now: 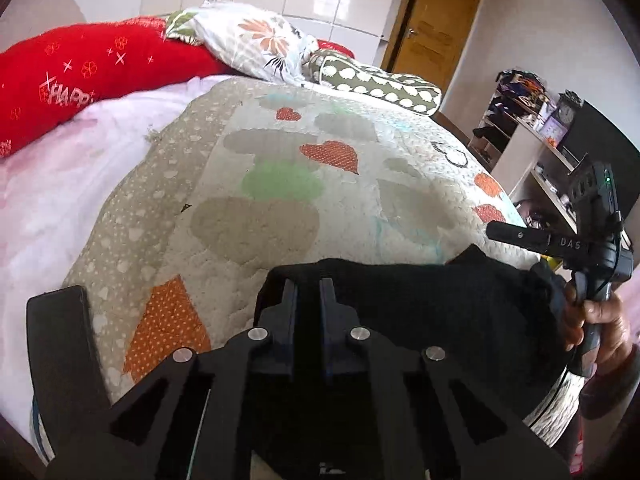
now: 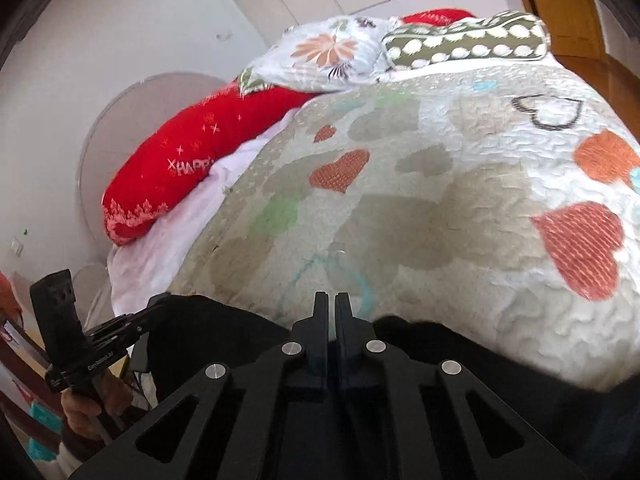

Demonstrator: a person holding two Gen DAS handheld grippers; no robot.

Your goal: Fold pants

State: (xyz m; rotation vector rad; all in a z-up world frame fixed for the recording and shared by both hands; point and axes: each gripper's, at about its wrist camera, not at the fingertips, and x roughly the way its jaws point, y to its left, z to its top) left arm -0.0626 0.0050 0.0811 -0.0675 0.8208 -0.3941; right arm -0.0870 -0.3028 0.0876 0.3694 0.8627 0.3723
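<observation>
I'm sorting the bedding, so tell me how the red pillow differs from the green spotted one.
The red pillow is plain red with white stars and lettering; the green pillow is olive with rows of white spots. The red pillow lies along the bed's left side, the green pillow at the far end, by the floral pillow. Both are long, narrow and lying flat.

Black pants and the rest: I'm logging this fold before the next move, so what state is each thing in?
Black pants: bunched at the quilt's near edge, not laid flat.
Left gripper: shut, the pants' edge at its tips.
Right gripper: shut, the pants' edge at its tips.
Quilt: spread flat over the bed.
Red pillow: lying along the far side.
Wooden door: closed.
</observation>
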